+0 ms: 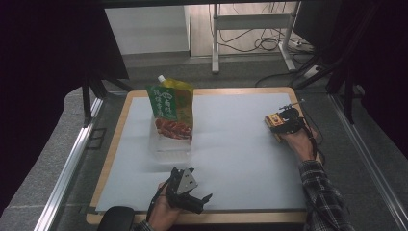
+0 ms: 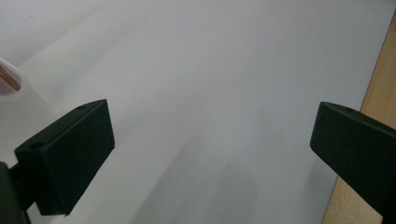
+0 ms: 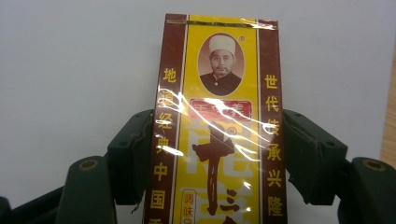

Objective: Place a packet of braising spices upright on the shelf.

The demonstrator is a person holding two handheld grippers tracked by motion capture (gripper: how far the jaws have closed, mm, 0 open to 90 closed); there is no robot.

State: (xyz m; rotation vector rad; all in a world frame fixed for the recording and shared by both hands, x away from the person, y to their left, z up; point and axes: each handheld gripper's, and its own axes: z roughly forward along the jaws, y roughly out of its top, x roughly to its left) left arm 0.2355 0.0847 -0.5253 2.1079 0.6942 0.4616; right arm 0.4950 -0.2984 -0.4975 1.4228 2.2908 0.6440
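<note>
Both jaws of right gripper point(image 3: 219, 154) against box point(image 3: 219, 116)

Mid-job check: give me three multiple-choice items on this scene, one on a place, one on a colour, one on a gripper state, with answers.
1. Where does the green pouch stand?
A. far left of the white mat
B. near right corner
C. on the floor

2. Main colours of the box in the right gripper?
A. blue and white
B. yellow and brown
C. green

3. The left gripper is:
A. shut on the pouch
B. shut on the box
C. open, holding nothing

Answers: A, the high view shows it there; B, the right gripper view shows its front; C, jaws wide apart over bare mat.
</note>
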